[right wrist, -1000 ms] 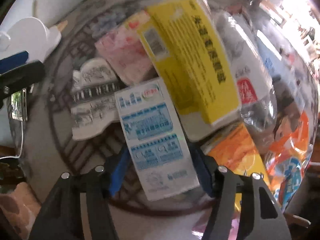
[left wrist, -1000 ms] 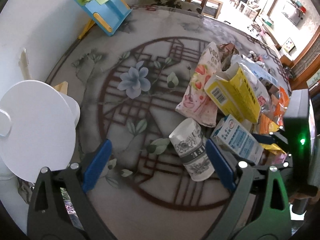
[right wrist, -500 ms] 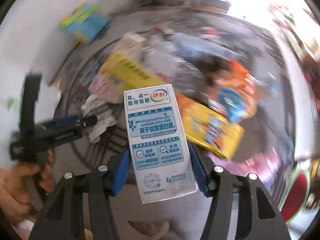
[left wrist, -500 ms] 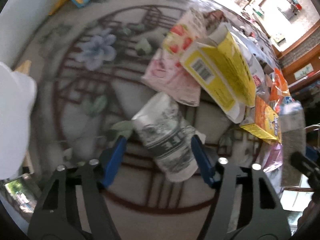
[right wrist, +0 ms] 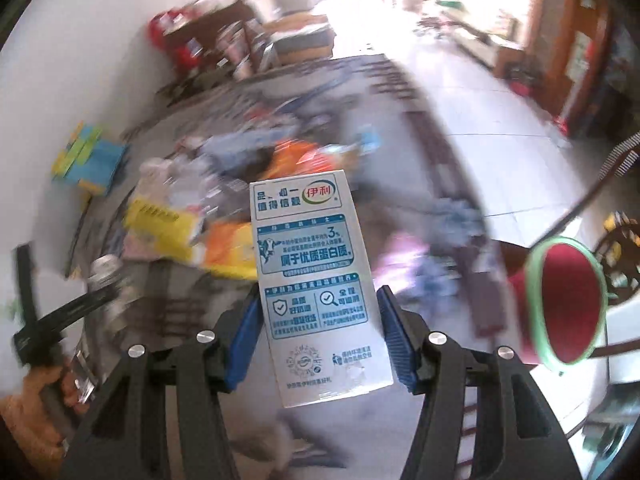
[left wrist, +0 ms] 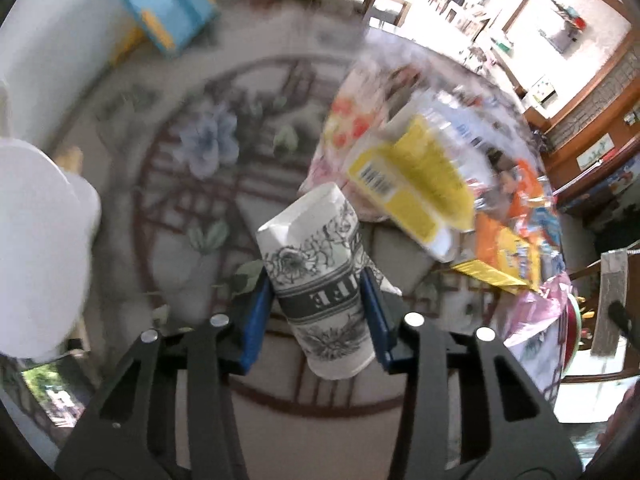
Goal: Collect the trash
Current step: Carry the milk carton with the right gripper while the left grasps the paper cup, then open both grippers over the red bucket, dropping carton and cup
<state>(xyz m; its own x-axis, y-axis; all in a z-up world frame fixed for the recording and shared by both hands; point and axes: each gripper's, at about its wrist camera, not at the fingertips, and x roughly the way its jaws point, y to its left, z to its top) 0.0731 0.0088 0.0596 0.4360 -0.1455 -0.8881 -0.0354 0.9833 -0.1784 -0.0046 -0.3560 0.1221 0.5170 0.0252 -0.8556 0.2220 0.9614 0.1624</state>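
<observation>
**Both grippers carrying trash above the patterned table**

In the left wrist view, a white round object (left wrist: 36, 248) sits far to the left of the left gripper (left wrist: 316, 312), and a blue and yellow stand (left wrist: 168, 20) lies ahead and to the left, at the far edge of the flower-patterned tabletop (left wrist: 192, 168). The left gripper's jaws are closing on a crumpled paper cup (left wrist: 316, 280) printed with grey flowers; both blue pads press its sides. Ahead and to the right lie a yellow box (left wrist: 416, 184), an orange packet (left wrist: 508, 256) and more blurred wrappers.

In the right wrist view, the person's other hand (right wrist: 28, 396) shows low on the left with its tool. The right gripper (right wrist: 320, 332) pinches a white and blue milk carton (right wrist: 316, 280) between its pads, the carton standing upright ahead of the jaws. The heap of trash (right wrist: 224, 236) lies blurred beyond, ahead and left. A red, green-rimmed container (right wrist: 568, 304) is to the right.
</observation>
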